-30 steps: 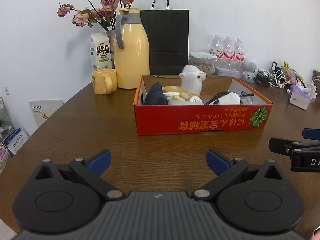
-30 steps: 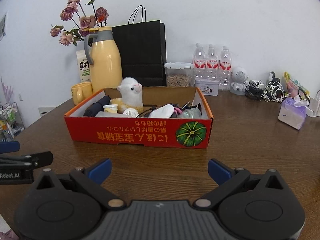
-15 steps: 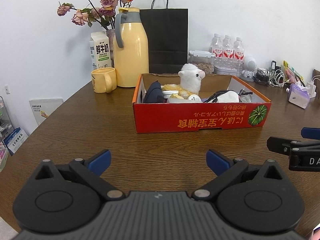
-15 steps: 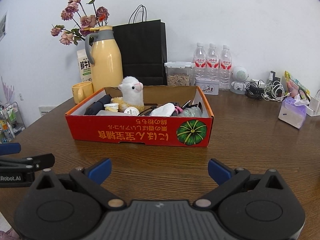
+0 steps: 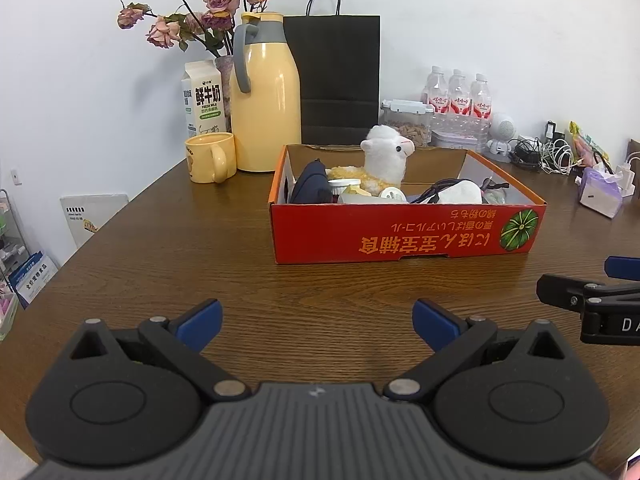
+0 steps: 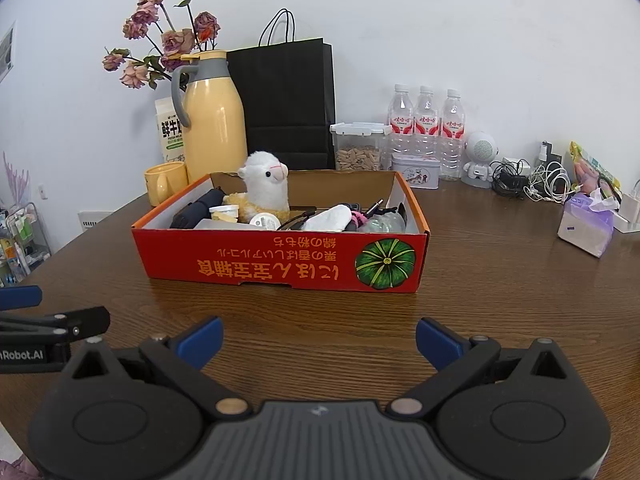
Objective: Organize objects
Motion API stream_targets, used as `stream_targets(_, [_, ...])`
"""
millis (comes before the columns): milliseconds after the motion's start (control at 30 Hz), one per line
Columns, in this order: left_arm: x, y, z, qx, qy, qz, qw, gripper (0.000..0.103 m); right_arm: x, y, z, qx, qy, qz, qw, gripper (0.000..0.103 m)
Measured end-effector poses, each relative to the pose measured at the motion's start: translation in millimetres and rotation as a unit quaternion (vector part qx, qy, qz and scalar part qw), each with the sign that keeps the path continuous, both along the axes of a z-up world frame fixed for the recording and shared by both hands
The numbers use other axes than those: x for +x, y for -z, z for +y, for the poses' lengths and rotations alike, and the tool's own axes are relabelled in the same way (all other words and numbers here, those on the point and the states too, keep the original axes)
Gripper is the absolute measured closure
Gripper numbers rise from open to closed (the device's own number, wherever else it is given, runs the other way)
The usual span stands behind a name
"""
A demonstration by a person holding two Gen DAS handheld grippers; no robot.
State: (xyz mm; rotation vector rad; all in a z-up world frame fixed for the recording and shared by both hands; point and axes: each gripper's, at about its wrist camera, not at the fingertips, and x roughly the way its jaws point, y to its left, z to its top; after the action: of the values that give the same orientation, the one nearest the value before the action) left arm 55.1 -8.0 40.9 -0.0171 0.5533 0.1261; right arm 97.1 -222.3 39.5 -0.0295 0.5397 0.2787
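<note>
A red cardboard box [image 5: 404, 234] [image 6: 280, 260] with a green pumpkin print stands on the brown wooden table [image 5: 200, 264]. Inside it sit a white alpaca plush [image 5: 386, 158] [image 6: 268, 186], a dark pouch [image 5: 312, 188], small white jars [image 6: 265, 221], a white cloth [image 6: 330, 218] and cables. My left gripper [image 5: 316, 320] hangs open above the table, short of the box's front wall. My right gripper [image 6: 318, 338] is open too, also in front of the box. Each gripper shows at the edge of the other's view. Neither holds anything.
Behind the box stand a yellow thermos jug [image 5: 266, 116], a yellow mug [image 5: 210, 156], a milk carton [image 5: 202, 100], dried roses, a black paper bag [image 5: 338, 80], a snack container [image 6: 360, 146] and three water bottles [image 6: 426, 120]. Cables and a tissue pack [image 6: 586, 226] lie at the right.
Both views have shifted a little: the box sits slightly lower and nearer in the frames, and its inside shows more. Both grippers stay open and empty.
</note>
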Motion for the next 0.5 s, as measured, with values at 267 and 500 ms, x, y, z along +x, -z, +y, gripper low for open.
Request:
stream_targets(267, [0.1, -0.1, 0.3, 0.0, 0.0, 0.0, 1.0, 0.0, 0.2, 0.1, 0.4, 0.0, 0.0, 0.0, 1.0, 0.0])
stream_targets(500, [0.5, -0.9, 3.4, -0.001, -0.001, 0.001, 1.0, 0.0, 0.3, 0.1, 0.6, 0.0, 0.0, 0.0, 1.0, 0.0])
